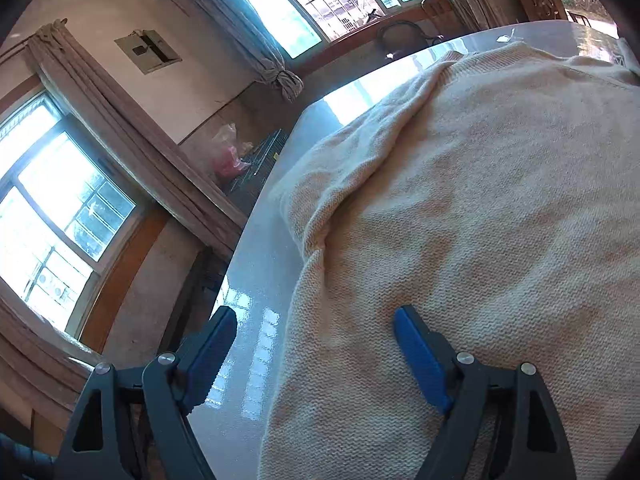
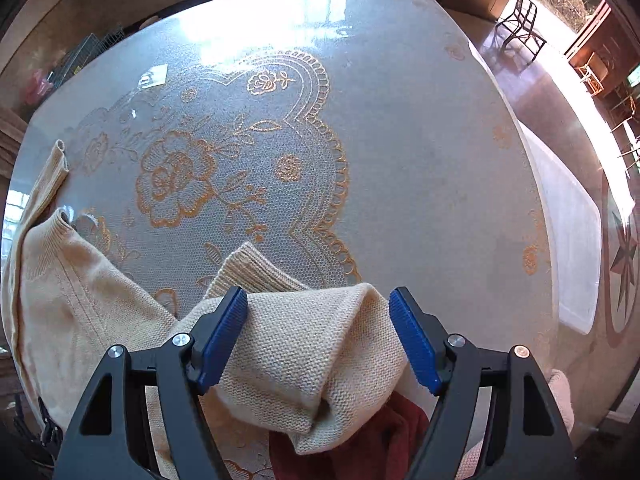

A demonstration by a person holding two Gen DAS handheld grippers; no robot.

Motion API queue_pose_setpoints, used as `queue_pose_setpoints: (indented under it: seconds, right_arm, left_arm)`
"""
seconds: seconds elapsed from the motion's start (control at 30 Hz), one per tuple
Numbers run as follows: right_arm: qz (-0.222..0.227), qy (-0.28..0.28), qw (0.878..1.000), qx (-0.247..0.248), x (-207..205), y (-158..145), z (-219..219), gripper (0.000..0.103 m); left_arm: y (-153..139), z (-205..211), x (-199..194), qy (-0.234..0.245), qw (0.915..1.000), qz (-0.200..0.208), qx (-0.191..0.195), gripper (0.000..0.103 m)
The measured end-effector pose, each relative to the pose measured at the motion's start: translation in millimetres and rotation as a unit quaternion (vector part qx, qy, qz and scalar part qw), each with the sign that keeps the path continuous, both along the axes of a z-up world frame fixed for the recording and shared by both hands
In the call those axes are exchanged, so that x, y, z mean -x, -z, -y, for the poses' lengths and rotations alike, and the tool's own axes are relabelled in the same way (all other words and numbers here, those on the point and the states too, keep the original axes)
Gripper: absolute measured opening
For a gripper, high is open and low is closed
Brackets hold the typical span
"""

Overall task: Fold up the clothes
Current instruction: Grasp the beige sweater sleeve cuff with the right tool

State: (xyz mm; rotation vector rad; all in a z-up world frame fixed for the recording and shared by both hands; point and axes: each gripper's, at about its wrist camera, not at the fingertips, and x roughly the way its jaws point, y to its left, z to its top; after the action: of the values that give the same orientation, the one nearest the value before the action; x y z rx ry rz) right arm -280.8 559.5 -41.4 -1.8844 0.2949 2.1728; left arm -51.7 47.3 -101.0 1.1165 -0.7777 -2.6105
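A cream knit sweater point(image 1: 480, 200) lies spread over the round table point(image 1: 256, 280). My left gripper point(image 1: 315, 314) hovers open at the sweater's left edge, one finger over the knit, the other over bare tabletop, with nothing between them. In the right wrist view the sweater's body point(image 2: 60, 280) lies at the left. A folded sleeve point(image 2: 304, 344) with a ribbed cuff point(image 2: 256, 268) sits between the fingers of my right gripper point(image 2: 319, 294). That gripper points down at the table and stands wide, the sleeve not squeezed. A dark red cloth point(image 2: 360, 440) lies under the sleeve.
The table carries a clear cover with a gold flower lace pattern point(image 2: 400, 120) and a small paper slip point(image 2: 154, 76) at the far left. A black chair point(image 2: 520, 28) stands beyond the table. Windows, curtains and a pink bag point(image 1: 228, 156) line the wall.
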Motion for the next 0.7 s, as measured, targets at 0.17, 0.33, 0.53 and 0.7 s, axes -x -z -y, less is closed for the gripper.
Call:
queue_pose_setpoints:
  seconds: [0.17, 0.33, 0.53, 0.7]
  right_arm:
    - [0.061, -0.027, 0.997, -0.047, 18.4, 28.1, 6.7, 0.08]
    - [0.027, -0.057, 0.998, -0.016, 24.3, 26.6, 18.2, 0.042]
    - [-0.031, -0.104, 0.994, -0.009, 27.6, 7.8, 36.5, 0.021]
    - [-0.017, -0.147, 0.989, -0.014, 40.1, 7.2, 55.1, 0.062]
  left_arm:
    - [-32.6, -6.7, 27.9, -0.007, 0.9964, 0.001, -0.084, 0.082]
    - [-52.7, -41.1, 65.1, 0.016, 0.9909, 0.013, -0.133, 0.082]
    - [-38.6, -71.3, 83.6, 0.024, 0.9879, 0.049, -0.145, 0.082]
    - [-18.5, -85.9, 77.3, 0.03, 0.9867, 0.073, -0.142, 0.082]
